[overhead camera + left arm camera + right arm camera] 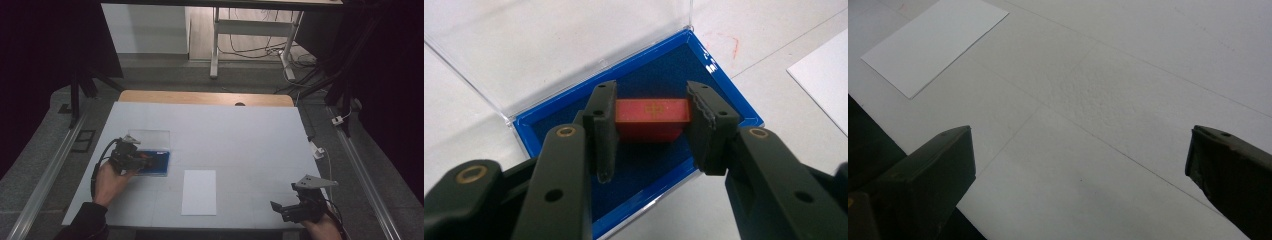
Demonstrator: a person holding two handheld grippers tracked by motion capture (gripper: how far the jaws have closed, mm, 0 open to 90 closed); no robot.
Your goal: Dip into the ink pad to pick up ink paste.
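Observation:
A blue-lined case (159, 169) (729, 100) lies open at the table's left, its clear lid (150, 136) (549, 45) folded back flat. Inside it sits a red block (651, 119) with a small gold mark on top. My left gripper (142, 161) (654, 102) reaches into the case, and its two pads press against the block's two ends. My right gripper (280, 209) (1079, 137) hovers low over the bare table near the front right corner, jaws wide apart with nothing between them.
A white sheet of paper (199, 192) (933, 42) (824, 75) lies at front centre, between the two grippers. The white table top (230, 135) ends in a wooden strip at the back; its front edge runs just beside the right gripper.

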